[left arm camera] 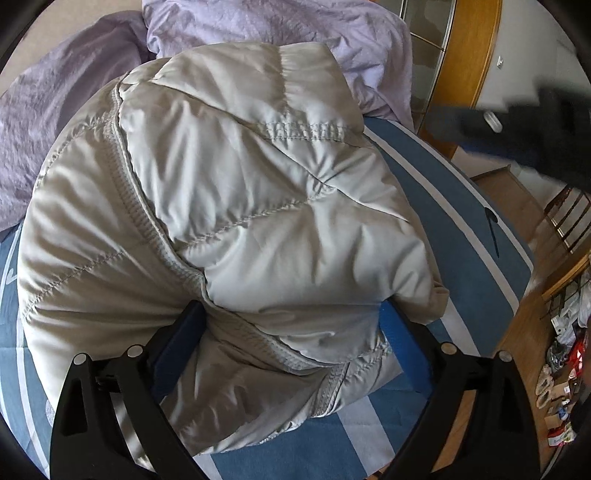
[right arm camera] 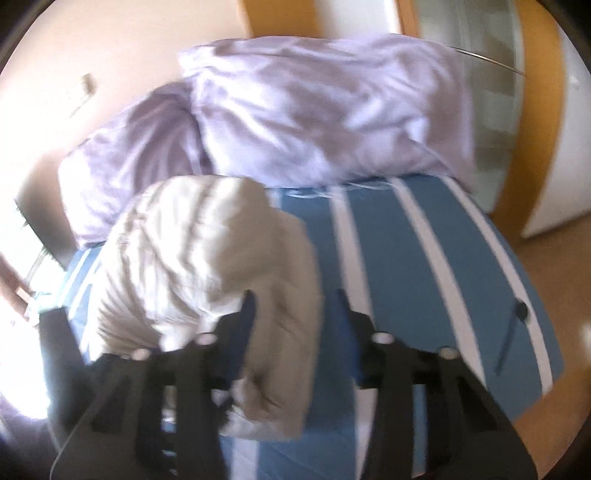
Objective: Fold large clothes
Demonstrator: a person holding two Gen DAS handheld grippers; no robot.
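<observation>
The puffy grey jacket [left arm camera: 229,206] lies bundled on the bed [left arm camera: 450,206], on its blue-and-white striped cover, with 2 lilac pillows [left arm camera: 258,26] just beyond it at the head end. Its long axis runs away from the cameras toward those pillows, and the near hem end sits closest to both hands.

The left gripper [left arm camera: 291,325] is the nearer one. Its 2 fingers straddle the near end of the bundle, with padded fabric bulging between them and touching both blue pads, so I judge it clamped on the jacket's folded lower edge. From this gripper the bulk of the garment lies straight ahead and slightly left.

The right gripper [right arm camera: 295,314] is off to the right side of the jacket. In the right wrist view, which is blurred, its fingers stand part-way apart. The left finger overlaps the jacket's right edge, while the right finger sits over bare striped cover. Nothing appears pinched between the pads, so I read it as free of the cloth.

The coming move turns on this: the jacket lies left of the right gripper, so any further fold or squaring needs that hand to travel left across the bundle, while the left hand anchors the near end.
</observation>
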